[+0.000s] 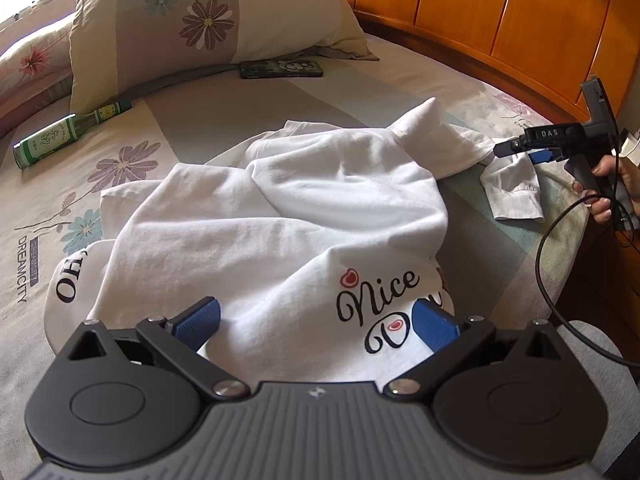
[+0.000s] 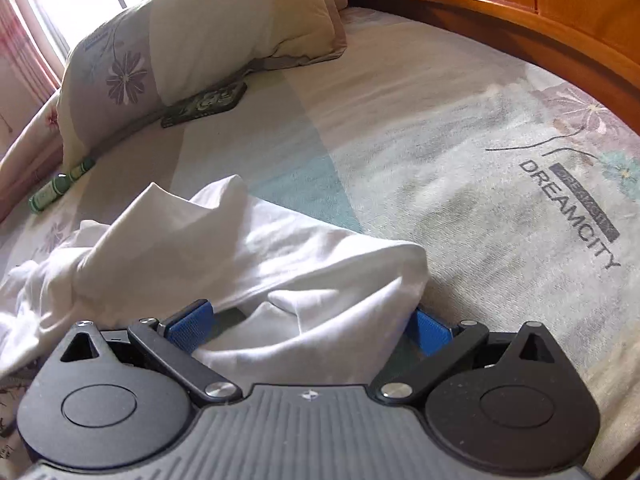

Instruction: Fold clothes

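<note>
Shirt (image 1: 280, 208) lies crumpled on bed (image 1: 200, 100), under and ahead of both grippers. Left gripper (image 1: 316, 320) wide open, empty. Right gripper (image 2: 308, 322) wide open over sleeve (image 2: 256, 248); closing may pinch several layers, bunching the fold.

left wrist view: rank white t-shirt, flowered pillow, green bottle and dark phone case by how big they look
1. white t-shirt
2. flowered pillow
3. green bottle
4. dark phone case
The bottle and the case look close; the case lies farther off.
</note>
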`<state>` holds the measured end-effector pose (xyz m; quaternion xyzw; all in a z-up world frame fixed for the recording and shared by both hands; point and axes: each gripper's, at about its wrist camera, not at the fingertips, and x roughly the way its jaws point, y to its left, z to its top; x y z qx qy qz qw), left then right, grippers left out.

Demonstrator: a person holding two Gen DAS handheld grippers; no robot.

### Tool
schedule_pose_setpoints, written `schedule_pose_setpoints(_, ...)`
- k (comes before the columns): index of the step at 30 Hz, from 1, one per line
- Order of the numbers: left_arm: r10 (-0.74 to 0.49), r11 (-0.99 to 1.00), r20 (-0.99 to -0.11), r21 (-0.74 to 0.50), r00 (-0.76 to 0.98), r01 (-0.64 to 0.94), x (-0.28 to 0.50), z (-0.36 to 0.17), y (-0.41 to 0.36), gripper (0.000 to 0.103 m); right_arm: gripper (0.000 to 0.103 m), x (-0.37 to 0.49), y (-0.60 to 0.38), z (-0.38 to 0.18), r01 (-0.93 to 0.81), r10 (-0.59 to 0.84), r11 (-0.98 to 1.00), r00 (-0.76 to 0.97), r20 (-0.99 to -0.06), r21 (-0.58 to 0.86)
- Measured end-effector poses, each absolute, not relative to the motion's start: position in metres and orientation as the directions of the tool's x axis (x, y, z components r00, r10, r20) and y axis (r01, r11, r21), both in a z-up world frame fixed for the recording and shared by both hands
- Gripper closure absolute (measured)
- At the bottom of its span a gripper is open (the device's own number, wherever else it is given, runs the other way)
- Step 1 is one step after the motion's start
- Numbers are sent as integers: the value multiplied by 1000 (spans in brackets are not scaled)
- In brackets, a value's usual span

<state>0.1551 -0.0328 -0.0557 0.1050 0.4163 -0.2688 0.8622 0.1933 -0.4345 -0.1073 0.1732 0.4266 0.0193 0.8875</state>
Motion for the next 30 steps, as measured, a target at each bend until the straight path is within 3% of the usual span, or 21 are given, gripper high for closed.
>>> schedule_pose_setpoints(3, -373, 836, -776, -42, 509, 547, 155, -56, -33, 2, 0, 203, -420, -98, 5, 316, 913, 624, -715, 407)
schedule_pose_setpoints(8, -368, 840, -775, -41, 513, 540, 155, -54, -34, 2, 0, 202, -365, -78, -218, 440, 894, 600, -668, 392)
schedule_pose_setpoints(13, -371, 838, -772, -39, 516, 544, 155, -51, -35, 2, 0, 187, -313, -85, -346, 510, 859, 503, -698, 378)
schedule_pose_setpoints(19, -372, 839, -770, -41, 518, 543, 155, -50, -33, 2, 0, 152, -307, -79, -379, 485, 868, 511, -710, 320)
schedule_pose_setpoints(22, -377, 840, -770, -51, 514, 541, 155, -52, -32, 2, 0, 135, -327, -73, -335, 418, 905, 590, -691, 261)
schedule_pose_setpoints(27, -383, 835, -769, -52, 511, 547, 154, -55, -35, 2, 0, 125, -345, -79, -279, 272, 953, 615, -740, 119)
schedule_pose_setpoints(30, -387, 835, -768, -57, 511, 547, 153, -54, -35, 2, 7, 124, -350, -87, -268, 255, 957, 592, -765, 113)
